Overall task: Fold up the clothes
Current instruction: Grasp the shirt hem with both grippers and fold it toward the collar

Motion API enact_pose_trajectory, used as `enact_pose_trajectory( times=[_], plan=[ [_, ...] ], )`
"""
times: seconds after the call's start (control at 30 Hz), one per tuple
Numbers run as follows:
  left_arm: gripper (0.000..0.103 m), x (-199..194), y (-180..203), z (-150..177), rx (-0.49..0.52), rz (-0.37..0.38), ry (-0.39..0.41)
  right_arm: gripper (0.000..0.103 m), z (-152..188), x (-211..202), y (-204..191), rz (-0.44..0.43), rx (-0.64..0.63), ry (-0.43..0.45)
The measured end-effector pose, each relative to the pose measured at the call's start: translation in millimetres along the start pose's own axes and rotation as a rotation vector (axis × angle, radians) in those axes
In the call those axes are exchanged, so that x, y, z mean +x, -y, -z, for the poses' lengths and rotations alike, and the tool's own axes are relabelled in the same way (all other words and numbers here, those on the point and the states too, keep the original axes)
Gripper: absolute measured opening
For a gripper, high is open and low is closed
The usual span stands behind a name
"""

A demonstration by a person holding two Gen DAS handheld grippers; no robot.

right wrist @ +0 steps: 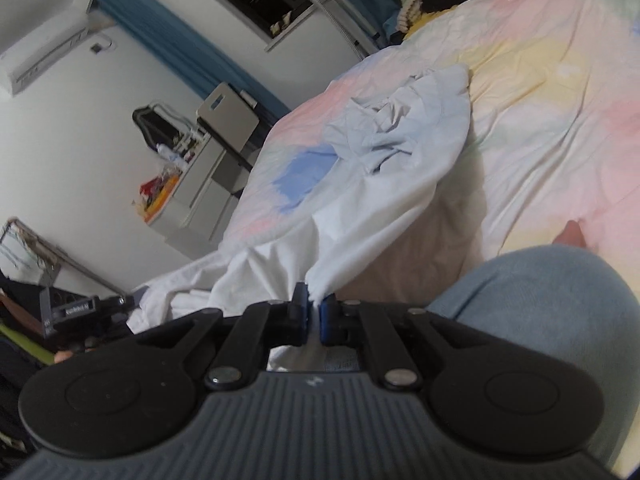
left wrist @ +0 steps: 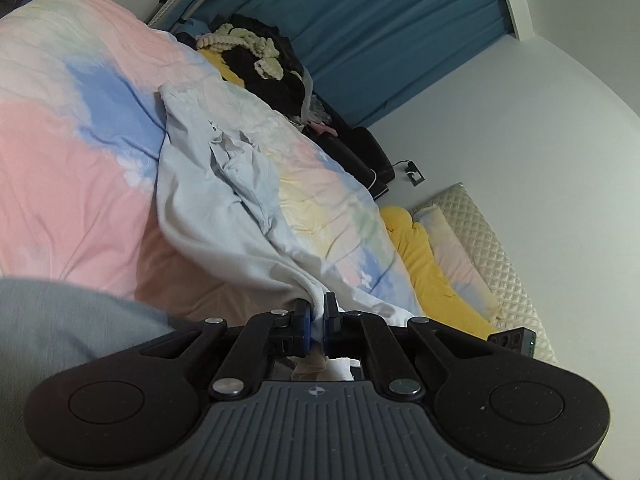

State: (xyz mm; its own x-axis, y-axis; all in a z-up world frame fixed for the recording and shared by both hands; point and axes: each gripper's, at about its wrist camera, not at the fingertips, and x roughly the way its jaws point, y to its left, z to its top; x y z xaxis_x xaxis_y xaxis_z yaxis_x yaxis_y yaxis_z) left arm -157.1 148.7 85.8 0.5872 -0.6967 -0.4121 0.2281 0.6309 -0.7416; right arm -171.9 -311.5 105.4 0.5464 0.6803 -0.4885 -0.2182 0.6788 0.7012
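Observation:
A pale blue-white garment (left wrist: 224,200) lies stretched over a bed with a pastel pink, blue and yellow cover (left wrist: 60,152). My left gripper (left wrist: 317,312) is shut on one corner of its hem, and the cloth runs taut up from the pads. In the right wrist view the same garment (right wrist: 400,152) is crumpled at its far end and lifted at the near end. My right gripper (right wrist: 314,304) is shut on another hem corner. A grey-blue sleeve (right wrist: 540,320) sits close beside each gripper.
A heap of dark and cream clothes (left wrist: 260,64) lies at the bed's far end by teal curtains (left wrist: 380,32). Yellow bedding (left wrist: 420,256) and a quilted pillow (left wrist: 480,240) lie along the wall. A white drawer unit (right wrist: 200,184), a chair (right wrist: 228,120) and white cloth (right wrist: 200,292) stand beside the bed.

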Motion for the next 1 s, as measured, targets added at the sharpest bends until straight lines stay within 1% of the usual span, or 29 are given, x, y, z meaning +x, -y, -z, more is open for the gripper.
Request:
enact_pose_trajectory(
  times=[0.13, 0.2, 0.37, 0.47, 0.53, 0.6, 0.63, 0.7, 0.73, 0.83, 0.9, 1.0],
  plan=[
    [0.007, 30, -13, -34, -0.025, -0.017, 0.015, 0.007, -28, 16, 3, 0.0, 0.032, 0.054],
    [0.007, 46, -21, -53, -0.042, -0.032, 0.034, 0.007, -46, 31, 12, 0.003, 0.062, 0.078],
    [0.007, 100, -50, -102, -0.123, -0.054, 0.077, 0.007, -100, 78, 52, -0.006, 0.199, 0.174],
    [0.007, 137, -63, -133, -0.134, -0.091, 0.116, 0.007, -132, 114, 80, -0.006, 0.291, 0.227],
    [0.007, 164, -76, -153, -0.15, -0.116, 0.141, 0.007, -151, 140, 97, 0.008, 0.325, 0.25],
    [0.007, 193, -93, -171, -0.172, -0.129, 0.166, 0.007, -165, 166, 115, 0.041, 0.35, 0.276],
    [0.007, 207, -104, -178, -0.183, -0.148, 0.172, 0.007, -171, 181, 126, 0.043, 0.377, 0.285],
    [0.007, 235, -119, -191, -0.175, -0.207, 0.151, 0.007, -178, 207, 149, 0.047, 0.444, 0.283],
    [0.007, 246, -126, -195, -0.161, -0.224, 0.147, 0.007, -181, 218, 157, 0.063, 0.442, 0.274],
    [0.007, 276, -150, -205, -0.178, -0.231, 0.112, 0.007, -187, 244, 177, 0.145, 0.393, 0.246],
    [0.007, 293, -160, -211, -0.145, -0.266, 0.091, 0.007, -188, 255, 191, 0.149, 0.419, 0.23],
    [0.007, 310, -171, -214, -0.12, -0.274, 0.063, 0.007, -189, 262, 202, 0.157, 0.43, 0.225]
  ],
)
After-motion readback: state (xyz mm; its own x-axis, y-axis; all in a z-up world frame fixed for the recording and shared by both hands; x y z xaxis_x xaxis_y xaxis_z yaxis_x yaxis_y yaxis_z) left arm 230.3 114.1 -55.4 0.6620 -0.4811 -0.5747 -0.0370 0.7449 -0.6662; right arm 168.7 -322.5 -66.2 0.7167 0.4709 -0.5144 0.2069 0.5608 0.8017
